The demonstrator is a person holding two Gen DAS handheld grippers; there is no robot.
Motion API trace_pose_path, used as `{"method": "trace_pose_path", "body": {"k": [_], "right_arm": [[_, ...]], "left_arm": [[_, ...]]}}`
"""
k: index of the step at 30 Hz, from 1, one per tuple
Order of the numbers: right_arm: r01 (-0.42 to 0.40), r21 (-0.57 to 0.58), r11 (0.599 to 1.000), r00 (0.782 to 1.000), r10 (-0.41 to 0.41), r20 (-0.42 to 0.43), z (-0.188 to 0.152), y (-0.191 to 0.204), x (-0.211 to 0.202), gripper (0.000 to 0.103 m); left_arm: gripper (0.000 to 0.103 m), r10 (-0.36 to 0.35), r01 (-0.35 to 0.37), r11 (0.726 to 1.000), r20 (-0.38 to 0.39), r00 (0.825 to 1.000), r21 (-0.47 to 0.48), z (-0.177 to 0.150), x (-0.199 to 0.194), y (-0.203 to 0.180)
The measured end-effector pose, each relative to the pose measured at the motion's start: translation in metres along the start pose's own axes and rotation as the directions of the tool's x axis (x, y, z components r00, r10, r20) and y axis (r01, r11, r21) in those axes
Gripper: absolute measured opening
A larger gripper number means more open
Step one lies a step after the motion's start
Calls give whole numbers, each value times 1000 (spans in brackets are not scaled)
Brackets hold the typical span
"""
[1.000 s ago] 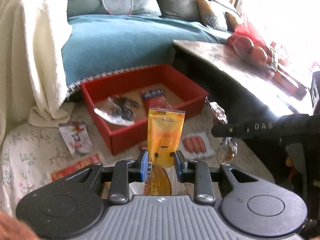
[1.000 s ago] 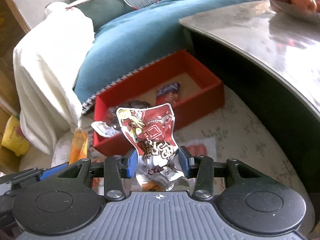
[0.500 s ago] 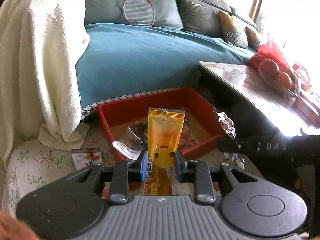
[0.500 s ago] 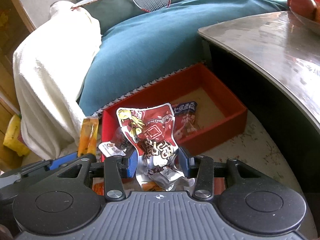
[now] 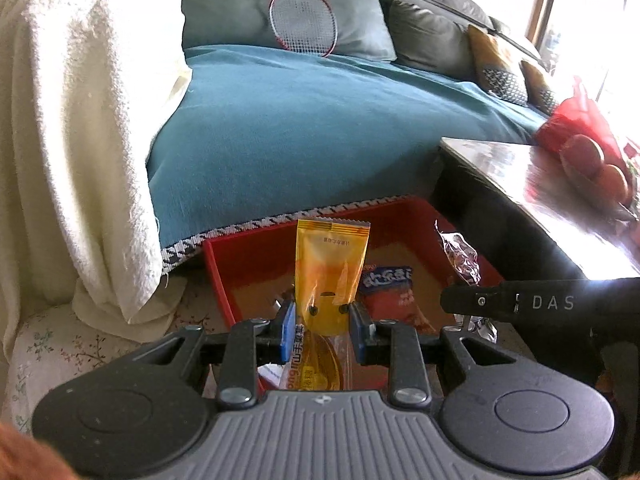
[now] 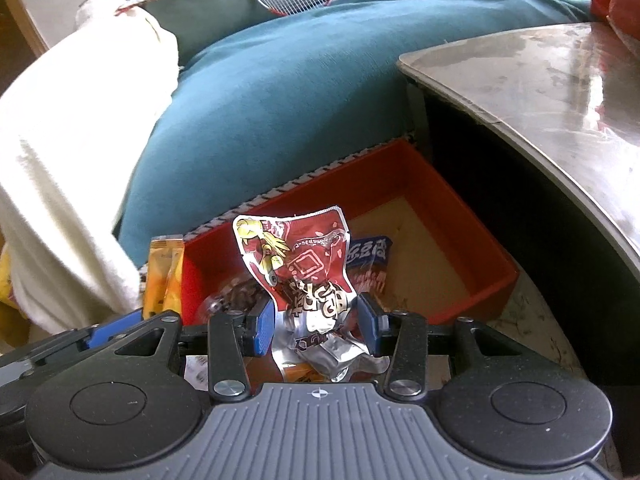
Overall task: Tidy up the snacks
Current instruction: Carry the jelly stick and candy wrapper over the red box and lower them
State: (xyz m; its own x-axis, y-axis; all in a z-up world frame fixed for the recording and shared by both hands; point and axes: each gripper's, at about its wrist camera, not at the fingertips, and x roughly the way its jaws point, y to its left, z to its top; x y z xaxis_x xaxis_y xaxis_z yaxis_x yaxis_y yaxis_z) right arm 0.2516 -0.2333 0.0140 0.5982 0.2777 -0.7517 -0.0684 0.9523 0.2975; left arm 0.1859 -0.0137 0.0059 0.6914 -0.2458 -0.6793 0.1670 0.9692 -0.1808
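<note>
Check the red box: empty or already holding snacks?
Not empty. The red box already holds a blue-and-red packet on its cardboard floor and a dark clear-wrapped snack near its left wall.

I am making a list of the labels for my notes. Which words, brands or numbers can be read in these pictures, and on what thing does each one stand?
"DAS": white letters on the black body of the right hand-held gripper.
Yellow snack packet: printed characters, too small to read.
Dark red snack packet: large stylised characters, distorted, not readable.
Blue and red snack packet in the red box: white characters, blurred.
No numbers readable.
</note>
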Motion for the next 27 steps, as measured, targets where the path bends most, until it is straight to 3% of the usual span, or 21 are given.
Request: {"method": "trace_pose_path", "body": {"k": [10,20,23,27], "right_arm": [[17,2,1000,998,-17,-55,10,-9,44,51],[62,-44,997,994,-66,-93,9,-20,75,52],[65,-66,996,992,-71,-103,10,-19,80,54],[79,-91,993,990,-89,-112,12,-17,80,56]], "left_arm": [[22,30,-32,999,-70,997,-21,0,44,4],[22,28,-40,997,-180,983,-68,-13,80,2],[22,66,-67,998,-172,983,1,-18,84,-10],[25,88,-85,996,-167,982,24,-21,85,-13]]}}
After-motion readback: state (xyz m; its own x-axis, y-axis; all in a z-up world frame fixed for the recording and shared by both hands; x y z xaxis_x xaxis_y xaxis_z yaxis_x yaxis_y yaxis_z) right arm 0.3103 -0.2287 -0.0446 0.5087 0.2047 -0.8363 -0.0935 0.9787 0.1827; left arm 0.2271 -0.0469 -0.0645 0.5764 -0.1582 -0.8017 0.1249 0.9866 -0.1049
